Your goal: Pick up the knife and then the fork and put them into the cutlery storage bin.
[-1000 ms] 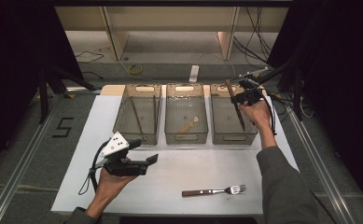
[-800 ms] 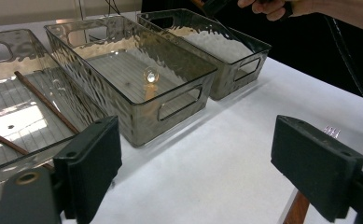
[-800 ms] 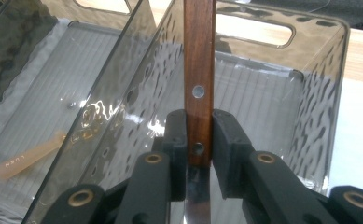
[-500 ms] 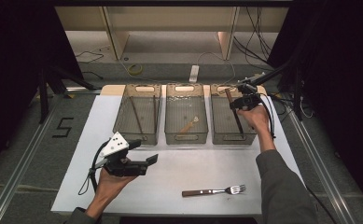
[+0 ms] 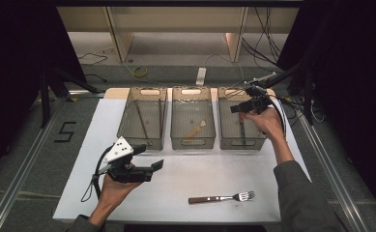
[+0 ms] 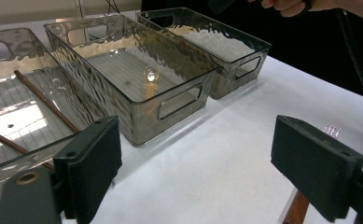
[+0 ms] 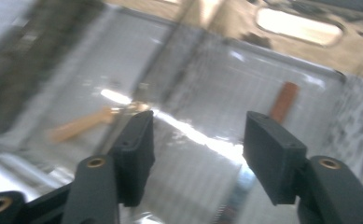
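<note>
Knife [image 5: 242, 129] lengthwise in right bin [image 5: 224, 126]

High view overlooks the table [image 5: 185, 169]; claw views sit close, sharing the bins [image 6: 137, 79], one blurry.

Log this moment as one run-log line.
right gripper: jaws just opening, nothing between, over right bin | knife: in that bin | left gripper: open, empty | fork: on table

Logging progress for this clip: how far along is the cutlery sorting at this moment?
Done: chopsticks lie in the left bin, a spoon in the middle bin. In hand: the right gripper, jaws just opening with nothing between them, over the right bin, where a utensil lies. Left: the fork on the table.
</note>
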`<state>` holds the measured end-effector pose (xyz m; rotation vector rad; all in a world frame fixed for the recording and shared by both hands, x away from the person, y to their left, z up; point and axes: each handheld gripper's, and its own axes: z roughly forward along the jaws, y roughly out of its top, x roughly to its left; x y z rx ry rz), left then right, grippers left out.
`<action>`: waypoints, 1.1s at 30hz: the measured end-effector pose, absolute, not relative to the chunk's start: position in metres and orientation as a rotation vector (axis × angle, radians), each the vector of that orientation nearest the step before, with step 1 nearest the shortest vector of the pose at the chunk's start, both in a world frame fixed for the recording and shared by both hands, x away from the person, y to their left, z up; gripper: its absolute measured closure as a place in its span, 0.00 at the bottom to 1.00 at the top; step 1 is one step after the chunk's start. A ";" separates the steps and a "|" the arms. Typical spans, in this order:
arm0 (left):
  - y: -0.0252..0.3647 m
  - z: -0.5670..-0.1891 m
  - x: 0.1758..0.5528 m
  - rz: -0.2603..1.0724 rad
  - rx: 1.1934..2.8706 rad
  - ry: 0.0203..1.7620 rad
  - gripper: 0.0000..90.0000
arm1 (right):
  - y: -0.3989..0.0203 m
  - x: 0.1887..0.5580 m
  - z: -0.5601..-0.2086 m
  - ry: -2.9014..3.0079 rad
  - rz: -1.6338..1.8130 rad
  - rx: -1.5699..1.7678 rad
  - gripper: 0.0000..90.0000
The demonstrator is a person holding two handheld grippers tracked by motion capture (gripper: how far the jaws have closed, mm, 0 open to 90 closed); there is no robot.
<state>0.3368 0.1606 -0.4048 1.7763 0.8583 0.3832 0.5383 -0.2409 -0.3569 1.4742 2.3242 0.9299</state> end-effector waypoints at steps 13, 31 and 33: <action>0.162 -0.405 0.337 0.391 1.774 0.863 0.17 | -0.208 0.455 -0.316 2.458 1.051 1.069 0.33; 0.162 -0.404 0.336 0.398 1.771 0.860 0.17 | -0.179 0.384 -0.342 2.609 1.082 0.883 0.32; 0.162 -0.404 0.336 0.400 1.770 0.857 0.17 | -0.176 0.378 -0.343 2.625 1.091 0.866 0.32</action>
